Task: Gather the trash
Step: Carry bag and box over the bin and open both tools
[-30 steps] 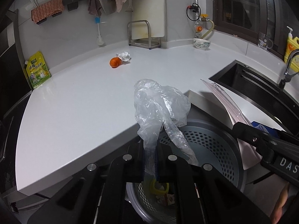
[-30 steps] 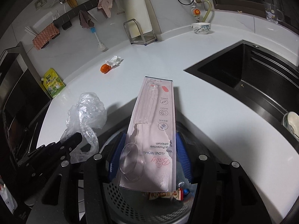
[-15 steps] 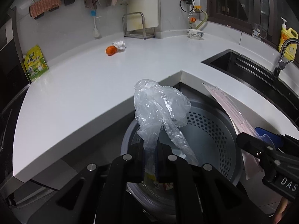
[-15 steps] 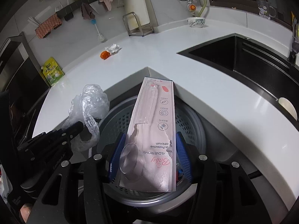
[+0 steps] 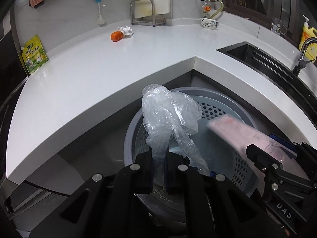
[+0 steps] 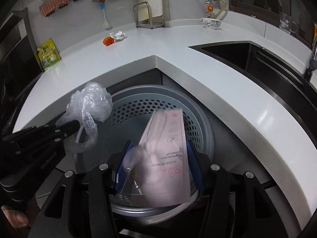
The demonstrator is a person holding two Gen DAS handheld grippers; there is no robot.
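Note:
My left gripper [image 5: 159, 158] is shut on a crumpled clear plastic bag [image 5: 168, 115] and holds it over the grey perforated trash bin [image 5: 227, 107]. The bag [image 6: 89, 103] and left gripper [image 6: 73, 127] also show in the right wrist view. My right gripper [image 6: 156, 154] stands open over the bin [image 6: 198, 123]. A pink toothbrush package [image 6: 168, 148] lies between its blue pads, tilted and blurred; it also shows in the left wrist view [image 5: 237, 130]. An orange peel [image 5: 116, 35] and a crumpled tissue [image 5: 125, 29] lie far back on the white counter [image 5: 89, 75].
A yellow-green pouch [image 5: 33, 55] leans at the counter's left. A black sink [image 5: 257, 57] with tap is at right. A metal rack [image 5: 147, 13], a bowl [image 5: 210, 22] and a yellow soap bottle [image 5: 307, 35] stand at the back.
Both grippers have drawn back from the counter to above the bin. The right gripper has opened and the pink package is tipping down between its pads. The left still grips the bag.

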